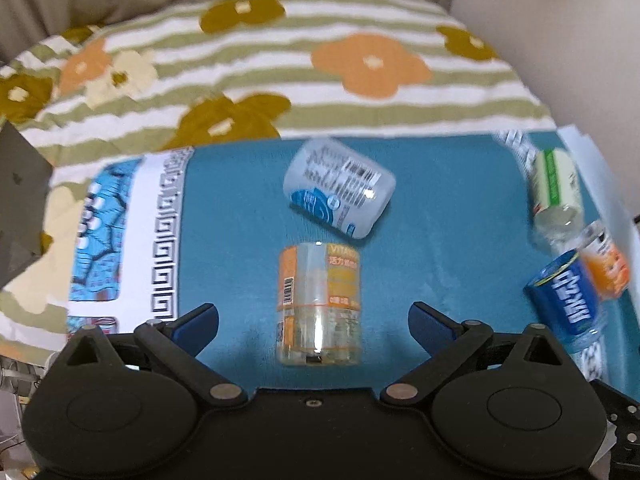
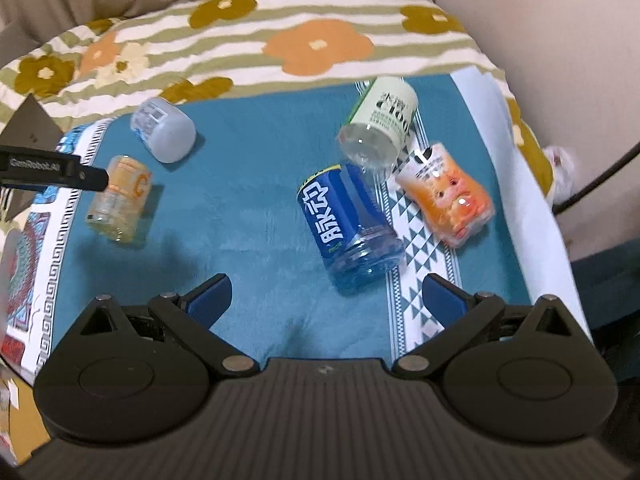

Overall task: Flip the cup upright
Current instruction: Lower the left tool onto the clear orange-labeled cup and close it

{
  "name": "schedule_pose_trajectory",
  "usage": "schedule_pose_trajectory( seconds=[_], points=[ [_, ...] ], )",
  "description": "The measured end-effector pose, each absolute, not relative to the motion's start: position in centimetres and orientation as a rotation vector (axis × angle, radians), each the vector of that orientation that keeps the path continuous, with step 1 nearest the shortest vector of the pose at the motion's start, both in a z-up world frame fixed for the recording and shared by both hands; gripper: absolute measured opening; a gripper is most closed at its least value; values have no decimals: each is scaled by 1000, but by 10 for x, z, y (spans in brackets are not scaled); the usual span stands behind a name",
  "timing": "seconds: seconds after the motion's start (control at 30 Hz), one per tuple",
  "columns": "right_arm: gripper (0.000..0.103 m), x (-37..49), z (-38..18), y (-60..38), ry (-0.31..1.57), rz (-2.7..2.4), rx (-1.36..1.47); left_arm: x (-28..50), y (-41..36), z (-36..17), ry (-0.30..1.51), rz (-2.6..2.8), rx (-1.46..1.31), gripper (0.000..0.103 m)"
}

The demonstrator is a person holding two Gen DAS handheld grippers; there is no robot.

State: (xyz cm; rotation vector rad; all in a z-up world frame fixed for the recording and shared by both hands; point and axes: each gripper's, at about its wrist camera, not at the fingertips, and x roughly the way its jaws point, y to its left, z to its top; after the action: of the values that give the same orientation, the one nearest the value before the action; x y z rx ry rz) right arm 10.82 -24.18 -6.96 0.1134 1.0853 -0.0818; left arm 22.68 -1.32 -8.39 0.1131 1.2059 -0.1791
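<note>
Several cut-bottle cups lie on their sides on a teal mat [image 1: 440, 220]. An orange-labelled clear cup [image 1: 319, 304] lies just ahead of my open, empty left gripper [image 1: 314, 322], between its blue fingertips without touching; it also shows in the right wrist view [image 2: 120, 200]. A frosted white cup [image 1: 340, 188] lies beyond it. A blue-labelled cup [image 2: 348, 224] lies ahead of my open, empty right gripper [image 2: 326, 300]. A green-white cup [image 2: 380, 124] and an orange cartoon cup [image 2: 448, 196] lie beside it.
The mat lies on a flowered, striped blanket [image 1: 280, 64] over a bed. A wall [image 2: 560, 40] stands to the right. A dark grey flat object [image 1: 20, 200] lies at the left edge. The left gripper's body [image 2: 52, 174] reaches into the right wrist view.
</note>
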Motion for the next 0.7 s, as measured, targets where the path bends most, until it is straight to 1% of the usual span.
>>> schedule_pose_trajectory(
  seconds=[0.1, 0.27, 0.33, 0.43, 0.6, 0.7],
  points=[
    [103, 117, -81, -237, 1120, -106, 162, 239, -9, -103, 1270, -205, 106, 96],
    [103, 128, -101, -223, 1191, -119, 233, 251, -6, -123, 1332, -235, 105, 94],
    [103, 131, -107, -218, 1205, -125, 245, 253, -7, -127, 1347, -252, 113, 92],
    [103, 136, -113, -214, 1216, -135, 269, 256, -8, -133, 1366, -263, 121, 87],
    [103, 140, -118, -212, 1226, -156, 316, 257, -9, -139, 1394, -274, 130, 64],
    [103, 140, -121, -213, 1236, -165, 334, 256, -8, -139, 1397, -274, 128, 63]
  ],
)
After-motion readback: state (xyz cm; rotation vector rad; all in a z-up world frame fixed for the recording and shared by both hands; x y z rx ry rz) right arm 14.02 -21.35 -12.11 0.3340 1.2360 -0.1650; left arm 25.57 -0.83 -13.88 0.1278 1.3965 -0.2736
